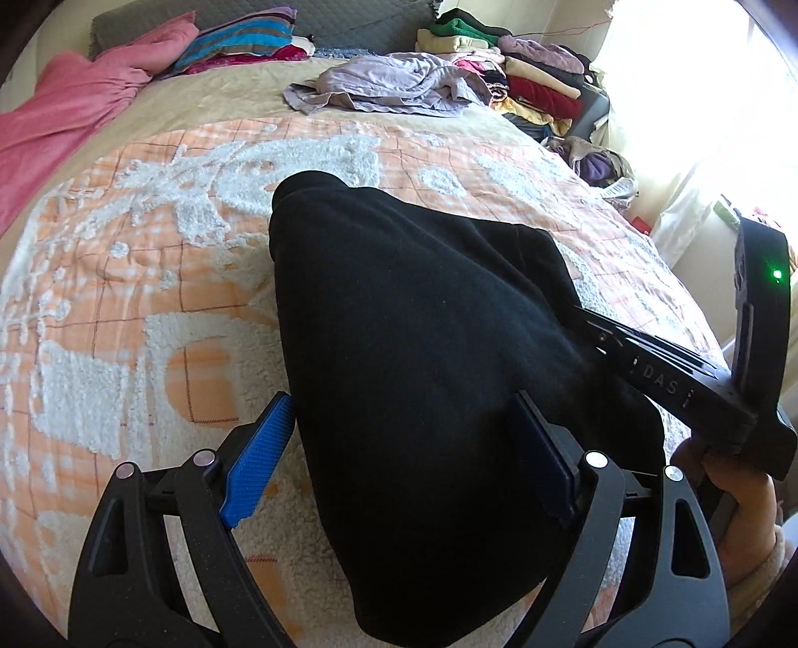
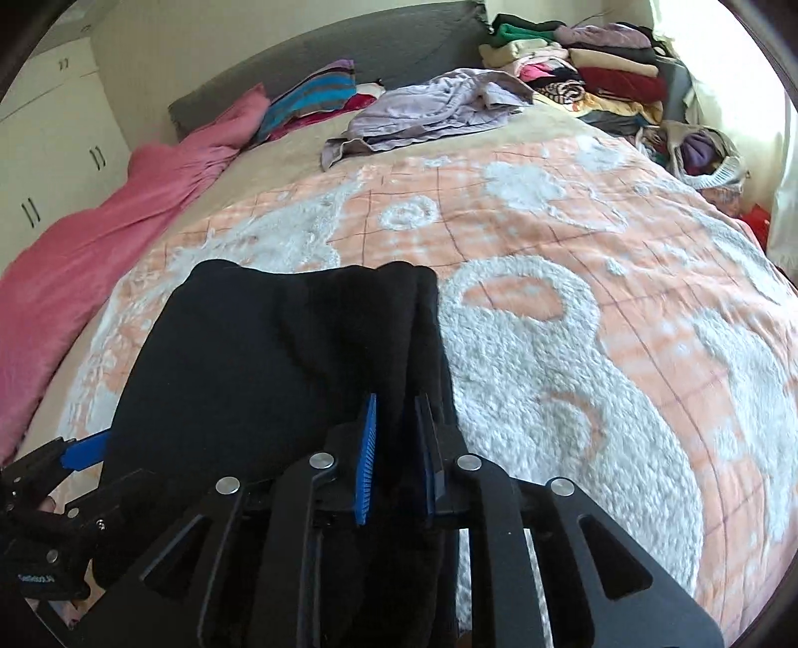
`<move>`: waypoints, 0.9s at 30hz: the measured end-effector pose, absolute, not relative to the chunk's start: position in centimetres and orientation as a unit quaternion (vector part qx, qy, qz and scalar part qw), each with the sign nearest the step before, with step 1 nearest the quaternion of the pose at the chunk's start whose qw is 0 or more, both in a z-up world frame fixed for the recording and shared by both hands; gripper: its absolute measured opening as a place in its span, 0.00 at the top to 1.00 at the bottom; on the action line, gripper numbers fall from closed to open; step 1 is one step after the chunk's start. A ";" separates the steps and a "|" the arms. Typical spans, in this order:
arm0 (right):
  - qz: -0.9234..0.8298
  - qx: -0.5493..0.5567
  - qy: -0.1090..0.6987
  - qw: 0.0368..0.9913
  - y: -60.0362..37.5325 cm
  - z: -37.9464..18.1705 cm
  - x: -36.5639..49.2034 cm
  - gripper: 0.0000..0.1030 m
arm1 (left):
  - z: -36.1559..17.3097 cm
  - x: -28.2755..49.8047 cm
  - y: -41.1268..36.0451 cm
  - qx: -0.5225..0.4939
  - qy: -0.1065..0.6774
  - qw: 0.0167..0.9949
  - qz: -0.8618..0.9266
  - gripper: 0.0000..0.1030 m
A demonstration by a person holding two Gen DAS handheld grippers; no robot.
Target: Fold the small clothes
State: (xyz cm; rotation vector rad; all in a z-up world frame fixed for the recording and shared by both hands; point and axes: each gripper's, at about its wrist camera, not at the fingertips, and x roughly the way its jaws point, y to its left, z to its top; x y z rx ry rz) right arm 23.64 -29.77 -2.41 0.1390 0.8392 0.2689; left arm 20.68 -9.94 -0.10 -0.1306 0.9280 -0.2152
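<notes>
A black garment [image 1: 414, 349] lies folded on the orange and white bedspread [image 1: 149, 224]. My left gripper [image 1: 399, 448] is open, its blue pads [image 1: 259, 458] standing wide apart on either side of the garment's near part. My right gripper [image 2: 396, 448] is shut on the black garment's [image 2: 279, 349] right edge, a bunched fold of cloth pinched between its blue pads [image 2: 368, 458]. The right gripper's body also shows in the left wrist view [image 1: 698, 379], reaching into the garment from the right. The left gripper's blue pad shows in the right wrist view [image 2: 87, 451] at the garment's left side.
A crumpled lilac garment [image 1: 389, 84] lies at the far side of the bed. A stack of folded clothes [image 1: 528, 75] stands at the far right corner. A pink blanket [image 1: 65, 114] runs along the left edge. Pillows [image 1: 239, 45] lean at the grey headboard. A bright window is on the right.
</notes>
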 end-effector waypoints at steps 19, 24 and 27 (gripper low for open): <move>0.086 0.060 0.347 0.932 -32.6 2.3 16.0 0.25 | 2.3 17.0 -10.5 -0.057 0.421 0.899 -0.107 0.18; 0.095 0.066 0.299 0.947 -32.7 5.1 12.4 0.07 | 4.0 15.0 -9.9 -0.064 0.398 0.909 -0.109 0.10; 0.100 0.065 0.275 0.954 -32.6 6.5 10.5 0.05 | 5.1 13.5 -9.5 -0.061 0.378 0.917 -0.110 0.09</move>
